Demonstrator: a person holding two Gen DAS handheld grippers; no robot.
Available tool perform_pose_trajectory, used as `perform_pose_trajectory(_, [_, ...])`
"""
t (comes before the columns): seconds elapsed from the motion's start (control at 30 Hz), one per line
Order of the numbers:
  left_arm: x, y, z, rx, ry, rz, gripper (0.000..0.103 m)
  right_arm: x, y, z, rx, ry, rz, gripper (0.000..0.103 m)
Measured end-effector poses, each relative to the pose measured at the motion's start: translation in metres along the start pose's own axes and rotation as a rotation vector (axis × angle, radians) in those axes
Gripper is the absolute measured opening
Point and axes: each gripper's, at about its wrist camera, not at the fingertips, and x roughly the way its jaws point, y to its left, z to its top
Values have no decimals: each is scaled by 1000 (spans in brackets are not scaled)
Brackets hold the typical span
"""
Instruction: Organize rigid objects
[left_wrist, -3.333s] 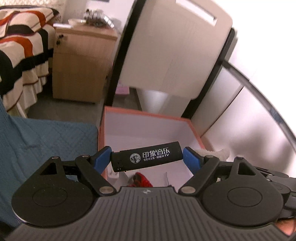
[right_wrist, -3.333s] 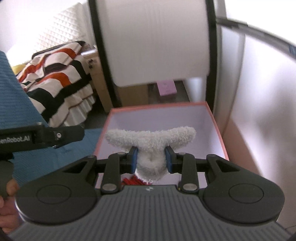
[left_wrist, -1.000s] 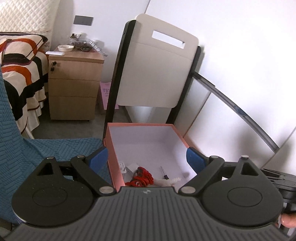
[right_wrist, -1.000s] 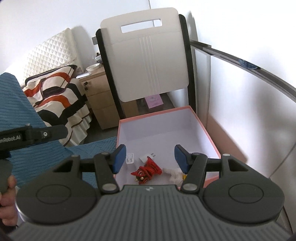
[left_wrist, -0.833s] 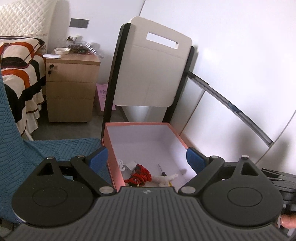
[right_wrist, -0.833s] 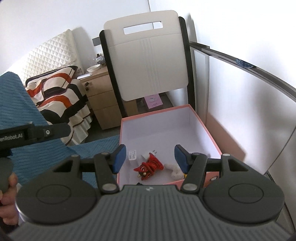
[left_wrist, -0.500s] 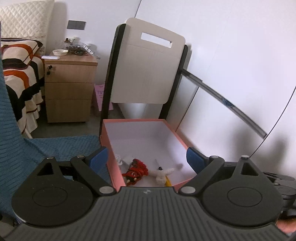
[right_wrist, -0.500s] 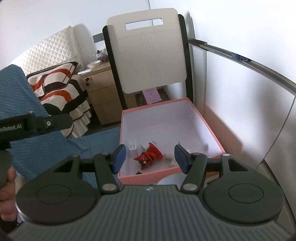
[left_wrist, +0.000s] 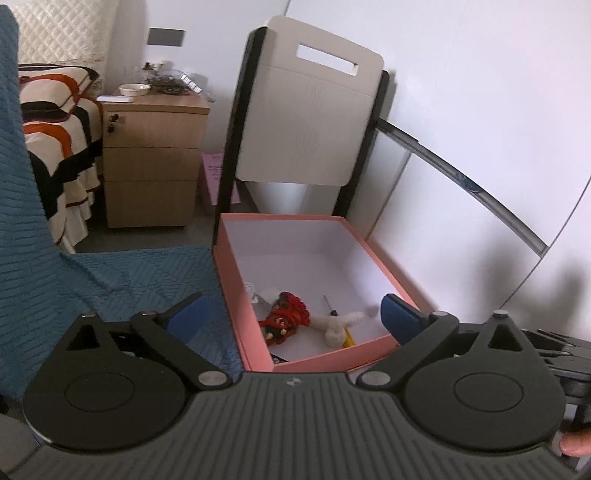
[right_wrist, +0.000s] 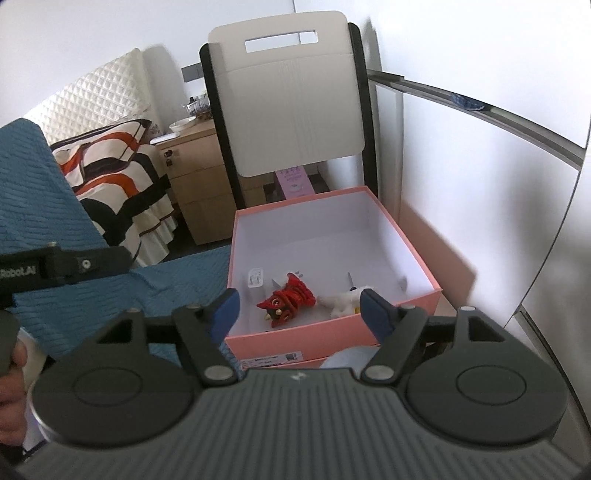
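Note:
A pink box (left_wrist: 384, 258) (right_wrist: 332, 338) with a white inside stands ahead of both grippers. On its floor lie a red lion toy (left_wrist: 286, 319) (right_wrist: 290, 297), a white plush piece (left_wrist: 338, 325) (right_wrist: 345, 297), a small screwdriver (left_wrist: 328, 304) and a white plug (right_wrist: 255, 277). My left gripper (left_wrist: 291, 314) hangs back from the box's near wall, its jaws opening wide with nothing between them. My right gripper (right_wrist: 299, 304) is also short of the box, jaws opening and empty. The black lighter is hidden from view.
A blue quilted cover (left_wrist: 110, 273) (right_wrist: 48, 206) lies left of the box. Behind the box stands a white folding chair (left_wrist: 310, 122) (right_wrist: 291, 92), with a wooden bedside cabinet (left_wrist: 151, 162) and a striped bed (right_wrist: 110, 166) beyond. A white wall (left_wrist: 480, 147) runs along the right.
Both grippers have pulled back from the box, so more of it shows, including its near wall. Both pairs of jaws stand wider than a second ago. Earlier the lighter and plush were held.

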Motion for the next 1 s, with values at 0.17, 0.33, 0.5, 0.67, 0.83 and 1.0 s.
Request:
perform_pose_trajectory(0.17, [-4,1,-2,4,3,11,103,-6,0,-3,-4,-12,-1,100])
perform_pose_trajectory(0.33, [-6,-1,-4,14,14,22,103,-5,-2,-5,1,1,-11,103])
perform_pose_trajectory(0.5, [-4,0,-5,3,27,25,103,-3,1,-6,-13,16,-12,103])
perform_pose_trajectory(0.67, [-4,0,-6,-3,34,33,103,-4,6,-4,-28,14,-19,103])
perform_pose_trajectory(0.83, [-6,0,-5,-12,28,47,103,-5,7,-2,-23,14,0,103])
perform_pose_trajectory(1.0, [-6,-2,-5,13,24,66,103,-2,8,-4,-36,33,-1,103])
